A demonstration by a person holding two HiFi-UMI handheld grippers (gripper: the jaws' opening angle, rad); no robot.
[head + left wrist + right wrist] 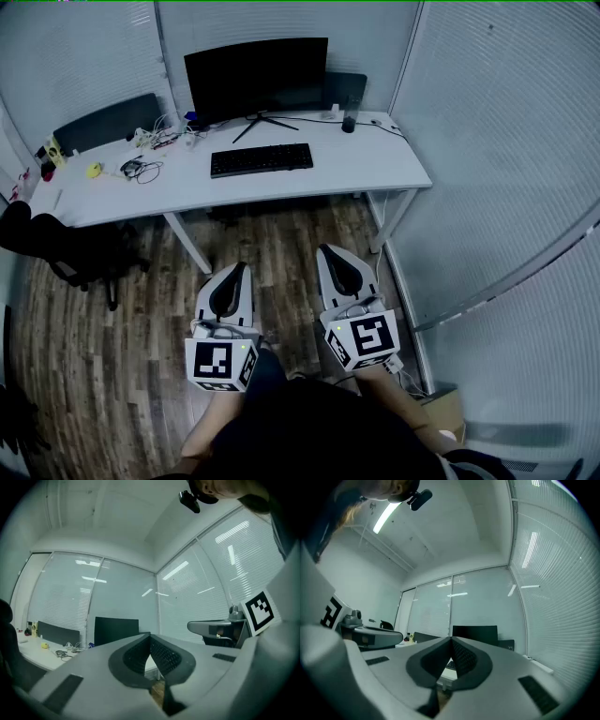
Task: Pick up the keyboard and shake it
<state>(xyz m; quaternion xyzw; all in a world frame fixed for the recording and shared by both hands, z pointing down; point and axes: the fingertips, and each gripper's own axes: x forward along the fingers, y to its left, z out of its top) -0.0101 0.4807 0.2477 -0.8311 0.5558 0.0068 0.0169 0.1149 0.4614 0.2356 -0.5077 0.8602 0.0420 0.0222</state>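
A black keyboard [262, 159] lies on the white desk [375, 173] in front of a dark monitor [255, 77]. Both grippers hang level over the wooden floor, well short of the desk. My left gripper [240, 268] is shut with nothing in it, its tips meeting [150, 634]. My right gripper [328, 250] is likewise shut and empty, its tips together [451, 639]. In the right gripper view a sliver of the keyboard [450, 665] shows between the jaws, far off. The monitor [116, 630] stands behind the left jaws.
A black office chair [56, 248] stands at the desk's left end. Cables and small items [131, 167] lie on the desk's left half, a mouse [348, 123] at the back right. Blind-covered glass walls [506, 141] close in on the right. A cardboard box [446, 411] sits by my feet.
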